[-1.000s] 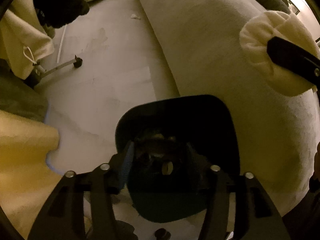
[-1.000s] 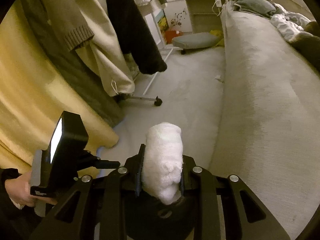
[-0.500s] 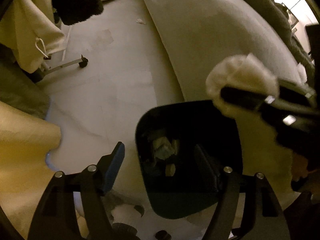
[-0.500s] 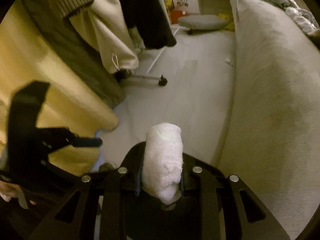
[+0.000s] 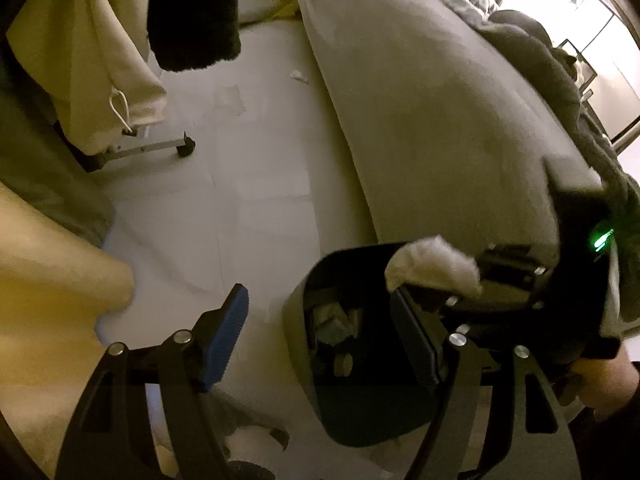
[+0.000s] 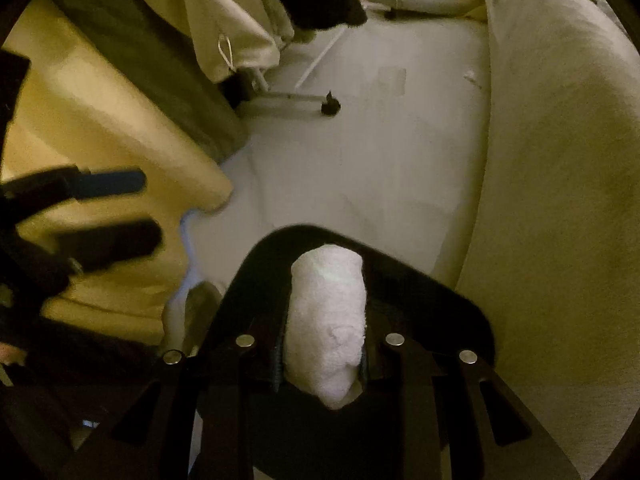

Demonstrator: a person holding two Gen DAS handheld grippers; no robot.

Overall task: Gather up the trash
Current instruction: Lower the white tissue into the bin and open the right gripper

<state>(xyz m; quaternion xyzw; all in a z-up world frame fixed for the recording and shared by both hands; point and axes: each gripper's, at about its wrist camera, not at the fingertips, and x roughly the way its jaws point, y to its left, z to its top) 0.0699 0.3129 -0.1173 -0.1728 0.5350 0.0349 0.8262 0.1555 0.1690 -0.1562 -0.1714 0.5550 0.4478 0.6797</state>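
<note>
A black trash bin stands on the pale floor beside the sofa, with some rubbish inside it. My right gripper is shut on a white wad of tissue and holds it over the bin's rim. The wad also shows in the left wrist view, above the bin's right edge. My left gripper is open and empty, its blue-padded fingers astride the bin's left wall. In the right wrist view the left gripper is blurred at the left.
A grey sofa runs along the right. Hanging clothes and a rack's wheeled foot stand at left. A small white scrap lies on the floor by the sofa. Yellow fabric fills the lower left.
My left gripper let go of the bin, opened and shifted left. My right gripper brought the tissue wad down from above the sofa to over the bin.
</note>
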